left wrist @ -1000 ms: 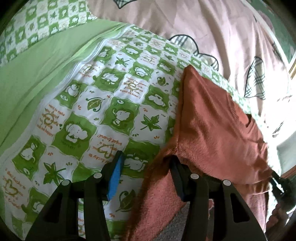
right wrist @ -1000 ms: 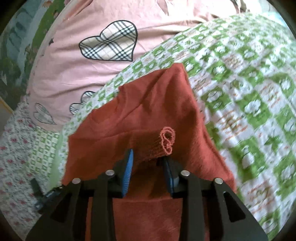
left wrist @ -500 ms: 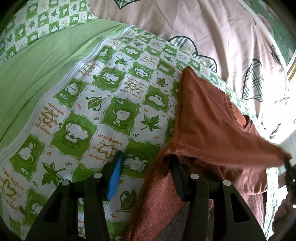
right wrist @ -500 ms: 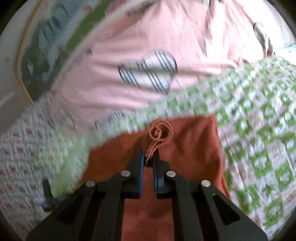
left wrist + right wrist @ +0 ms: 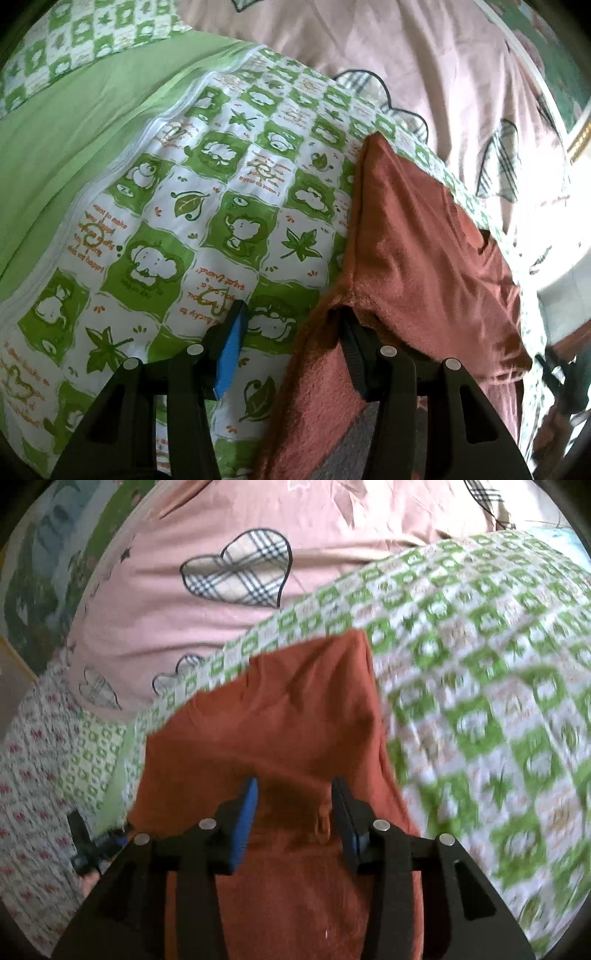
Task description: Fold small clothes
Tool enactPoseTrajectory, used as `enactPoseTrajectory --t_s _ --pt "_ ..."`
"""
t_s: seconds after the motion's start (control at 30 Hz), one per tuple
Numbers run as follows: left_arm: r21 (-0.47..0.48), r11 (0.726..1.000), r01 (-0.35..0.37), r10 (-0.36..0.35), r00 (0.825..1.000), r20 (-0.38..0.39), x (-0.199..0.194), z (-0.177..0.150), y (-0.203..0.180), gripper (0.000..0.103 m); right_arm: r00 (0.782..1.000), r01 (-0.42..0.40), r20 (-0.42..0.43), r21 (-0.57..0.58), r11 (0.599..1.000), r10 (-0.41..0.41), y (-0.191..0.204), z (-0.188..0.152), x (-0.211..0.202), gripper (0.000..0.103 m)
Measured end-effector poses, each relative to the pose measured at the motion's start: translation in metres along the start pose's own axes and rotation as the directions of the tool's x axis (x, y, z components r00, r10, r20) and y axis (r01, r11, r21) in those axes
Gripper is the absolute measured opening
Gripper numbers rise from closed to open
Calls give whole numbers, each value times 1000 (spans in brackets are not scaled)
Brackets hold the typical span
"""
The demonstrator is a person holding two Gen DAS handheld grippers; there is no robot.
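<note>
A rust-brown knit garment (image 5: 424, 251) lies on a green-and-white checked bedspread (image 5: 207, 206). In the left wrist view my left gripper (image 5: 291, 332) is open at the garment's left edge; its right finger is under a fold of the cloth, its left finger over the bedspread. In the right wrist view the garment (image 5: 295, 709) lies flat with a fold across it. My right gripper (image 5: 293, 805) is open just above the cloth and holds nothing.
A pink quilt with plaid hearts (image 5: 236, 572) lies behind the garment. A plain green sheet (image 5: 66, 122) is at the left. A floral sheet (image 5: 33, 775) lies at the left of the right wrist view.
My right gripper held the sleeve cuff shut half a second ago; now it is open and the sleeve lies folded over the garment. My left gripper has stayed put.
</note>
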State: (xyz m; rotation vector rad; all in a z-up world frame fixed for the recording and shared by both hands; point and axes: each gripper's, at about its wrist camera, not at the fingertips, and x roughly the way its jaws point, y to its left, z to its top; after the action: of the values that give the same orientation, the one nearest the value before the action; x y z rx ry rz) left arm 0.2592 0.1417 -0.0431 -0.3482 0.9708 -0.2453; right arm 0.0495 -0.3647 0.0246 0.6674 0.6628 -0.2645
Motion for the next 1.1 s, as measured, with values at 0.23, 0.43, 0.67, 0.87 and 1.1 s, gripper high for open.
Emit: enactPoseTrajectory --t_s 0.23,0.43,0.67,0.87,1.1 --pt "96 995 39 -37 999 -25 -27 -5 -5 49 990 67 -115 -160 985 -86 12 23 52 41" --pt "110 994 12 -11 1000 -16 -23 6 -19 50 959 26 -247 -411 911 -139 49 -18 67 41" --pt "107 994 -23 25 1000 -18 -5 19 -30 50 979 -104 -192 -209 972 64 19 -2 36 41" --pt "70 997 -37 39 999 -16 6 31 -31 50 983 -52 -182 -112 992 31 -4 16 61 37" --pt "116 992 -49 55 998 -43 20 26 -40 51 955 -73 -295 -310 948 -23 31 -2 88 33"
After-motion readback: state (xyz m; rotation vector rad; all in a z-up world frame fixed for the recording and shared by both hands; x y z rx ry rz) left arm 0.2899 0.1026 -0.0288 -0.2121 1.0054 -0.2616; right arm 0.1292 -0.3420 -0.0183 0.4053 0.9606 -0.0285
